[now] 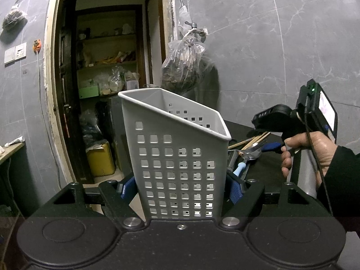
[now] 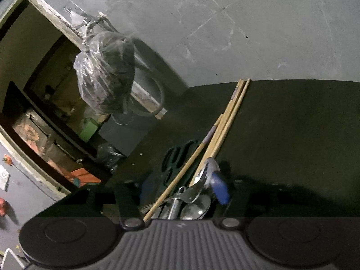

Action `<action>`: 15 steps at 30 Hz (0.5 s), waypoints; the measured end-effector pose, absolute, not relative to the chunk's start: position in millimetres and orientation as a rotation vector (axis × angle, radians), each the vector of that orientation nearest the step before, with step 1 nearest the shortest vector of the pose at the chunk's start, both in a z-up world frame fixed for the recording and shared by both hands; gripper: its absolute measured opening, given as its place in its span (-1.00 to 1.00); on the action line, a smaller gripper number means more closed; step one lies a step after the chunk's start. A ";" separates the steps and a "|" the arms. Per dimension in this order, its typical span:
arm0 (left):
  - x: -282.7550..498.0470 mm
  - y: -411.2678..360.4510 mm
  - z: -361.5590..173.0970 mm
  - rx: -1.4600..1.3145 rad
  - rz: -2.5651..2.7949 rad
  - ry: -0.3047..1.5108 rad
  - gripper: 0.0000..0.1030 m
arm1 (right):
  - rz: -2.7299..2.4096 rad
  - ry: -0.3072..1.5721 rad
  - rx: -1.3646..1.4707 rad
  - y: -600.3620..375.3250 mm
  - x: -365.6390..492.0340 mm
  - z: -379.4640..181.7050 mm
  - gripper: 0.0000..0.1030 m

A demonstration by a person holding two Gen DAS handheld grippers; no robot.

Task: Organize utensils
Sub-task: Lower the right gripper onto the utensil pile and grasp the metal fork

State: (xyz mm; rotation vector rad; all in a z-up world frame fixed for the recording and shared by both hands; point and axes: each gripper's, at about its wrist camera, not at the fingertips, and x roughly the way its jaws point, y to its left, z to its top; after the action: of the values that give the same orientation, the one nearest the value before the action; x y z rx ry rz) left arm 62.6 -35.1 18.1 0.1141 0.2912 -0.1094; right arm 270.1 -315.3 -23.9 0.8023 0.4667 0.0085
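Left fingers [image 1: 180,189]: you held the perforated grey caddy [image 1: 177,148], gripped firmly.
Right fingers [image 2: 182,193]: half-closed around spoons [image 2: 198,207], grip unclear.
Advice: separate chopsticks [image 2: 227,121] at 1 o'clock.

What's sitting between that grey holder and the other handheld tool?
In the left wrist view, a pile of utensils lies on the dark table between the grey perforated holder and the right gripper: wooden chopsticks, metal cutlery, a blue-handled piece.
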 end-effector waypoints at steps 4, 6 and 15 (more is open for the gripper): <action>62.5 -35.0 18.1 0.113 -0.109 0.291 0.54 | -0.027 0.495 0.812 -315.8 278.0 -31.5 -0.27; 62.6 -35.0 18.1 0.113 -0.109 0.291 0.54 | -0.045 0.498 0.804 -314.9 279.9 -34.1 -0.44; 62.2 -35.7 18.0 0.112 -0.109 0.292 0.54 | -0.050 0.426 0.812 -316.8 275.8 -37.5 -0.89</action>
State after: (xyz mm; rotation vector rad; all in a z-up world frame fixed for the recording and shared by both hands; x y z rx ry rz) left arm 62.2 -35.7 18.0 0.1117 0.2917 -0.1092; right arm 275.8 -316.8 -37.5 0.8119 0.4260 -0.0501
